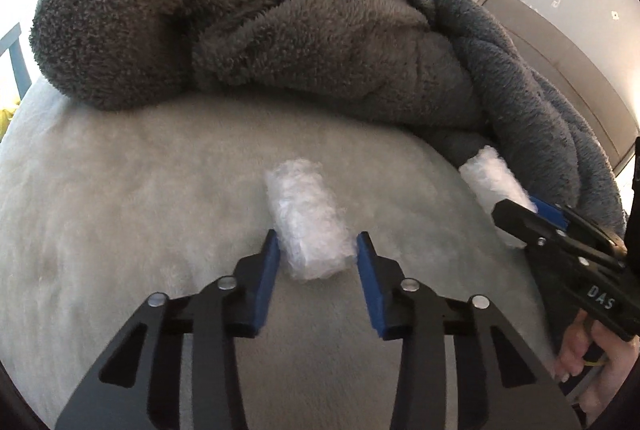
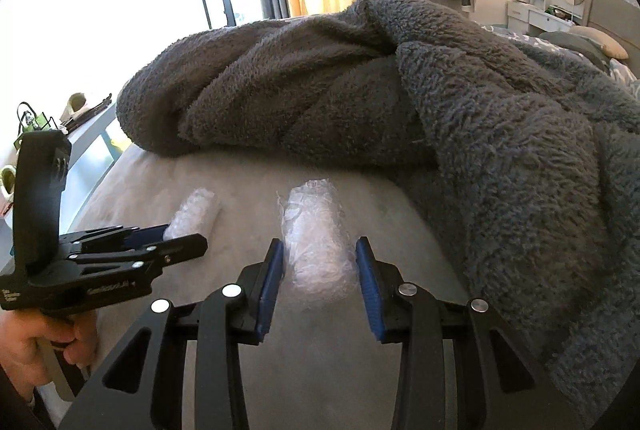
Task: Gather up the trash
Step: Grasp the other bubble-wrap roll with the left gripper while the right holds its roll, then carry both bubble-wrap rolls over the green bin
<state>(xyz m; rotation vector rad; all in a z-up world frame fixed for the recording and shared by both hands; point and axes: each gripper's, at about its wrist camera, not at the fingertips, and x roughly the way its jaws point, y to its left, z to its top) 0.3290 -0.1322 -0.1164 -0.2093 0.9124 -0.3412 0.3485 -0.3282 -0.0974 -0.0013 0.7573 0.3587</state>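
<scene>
Two rolls of crumpled clear plastic wrap on the pale bed cover point(image 1: 120, 210), side by side and apart, both just short of the heaped grey fleece blanket point(image 1: 240, 30).

Left roll point(image 1: 308, 222): between the blue pads of the left gripper point(image 1: 316, 246). Jaws are spread, pads bracketing the near end. Right pad looks to be touching the wrap, left pad very close; not clamped as far as I can see.

Right roll point(image 2: 316, 242): same story with the right gripper point(image 2: 320, 254), spread jaws, pads flanking the near half, no visible squeeze.

Orientation: each roll's long axis runs roughly along its gripper's approach line, near end at the pads, far end pointing toward the blanket. So the pads close across the short width, which is the right way to grab it.

My read for the grasp:
- push in a bit deeper first, so the pads sit nearer mid-length, not just on the end; an end grip will likely let it droop or slip out
- close slowly, since the wrap is soft and will crush and spring
- keep tips just off the bed cover so no fabric gets pinched
- lift straight up, clear of the blanket edge
</scene>
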